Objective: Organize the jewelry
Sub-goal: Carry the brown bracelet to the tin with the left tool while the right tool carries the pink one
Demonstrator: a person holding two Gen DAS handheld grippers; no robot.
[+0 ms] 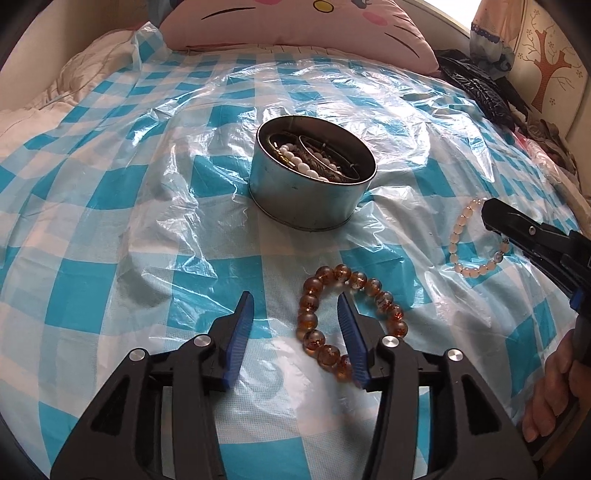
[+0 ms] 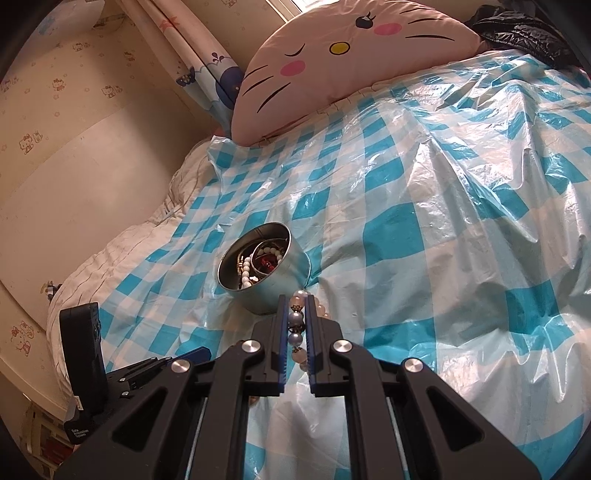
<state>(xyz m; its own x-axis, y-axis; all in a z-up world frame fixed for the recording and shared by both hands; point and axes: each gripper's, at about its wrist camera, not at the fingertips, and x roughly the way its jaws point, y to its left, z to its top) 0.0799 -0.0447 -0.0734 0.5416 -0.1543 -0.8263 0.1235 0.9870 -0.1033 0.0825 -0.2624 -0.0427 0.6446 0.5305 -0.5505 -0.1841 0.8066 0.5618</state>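
A round metal tin [image 1: 312,199] with bracelets and white beads inside sits on the blue-checked plastic sheet [image 1: 110,192]; it also shows in the right wrist view [image 2: 264,273]. An amber bead bracelet [image 1: 314,321] lies in front of it, and my open left gripper [image 1: 295,317] has its right finger inside the loop. My right gripper [image 2: 297,314] is shut on a pale pink bead bracelet [image 2: 297,325], which lies on the sheet right of the tin in the left wrist view [image 1: 460,236], where the right gripper [image 1: 495,221] reaches in from the right.
A pink cat-face pillow [image 1: 295,26] lies at the head of the bed. A black garment [image 1: 476,85] is at the far right. A white quilt [image 2: 122,251] and a wall border the left side. The left gripper's body [image 2: 88,354] shows at lower left.
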